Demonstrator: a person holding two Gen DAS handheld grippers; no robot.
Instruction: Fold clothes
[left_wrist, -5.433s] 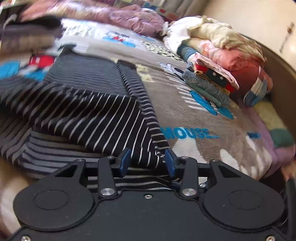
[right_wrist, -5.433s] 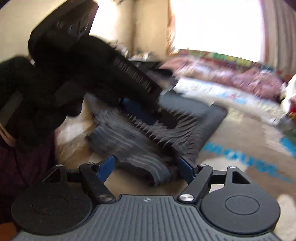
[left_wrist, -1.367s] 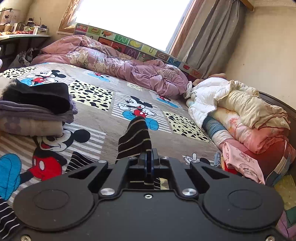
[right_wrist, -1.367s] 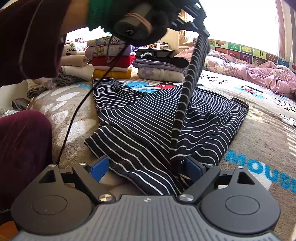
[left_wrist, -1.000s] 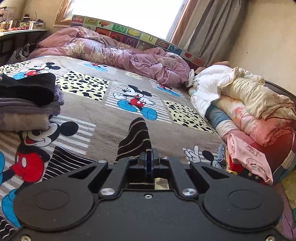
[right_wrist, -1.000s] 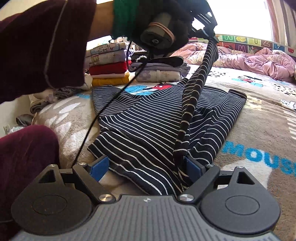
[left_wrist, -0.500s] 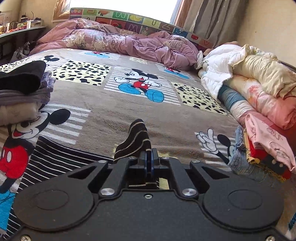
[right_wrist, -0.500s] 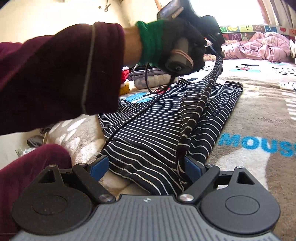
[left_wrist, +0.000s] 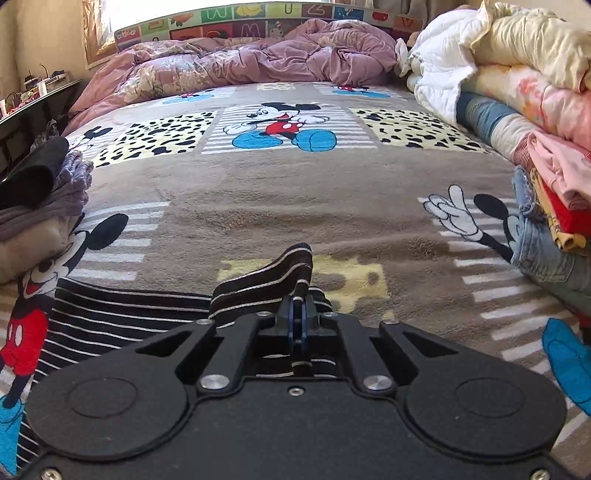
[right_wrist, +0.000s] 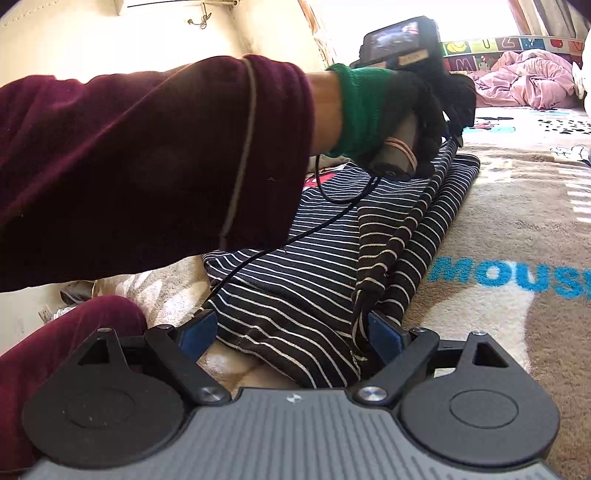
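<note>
A: How does the garment look?
B: The striped top (right_wrist: 295, 288) is dark with thin white lines, lying flat on the bed blanket (left_wrist: 332, 206).
A: And the tools?
B: The left tool (left_wrist: 296, 314) is clamped on a strip of it; the right tool (right_wrist: 288, 332) stands apart astride its near edge.

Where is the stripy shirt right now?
The stripy shirt lies on the cartoon mouse blanket, near the blue lettering; the left gripper pinches one stripy strip of it.
</note>
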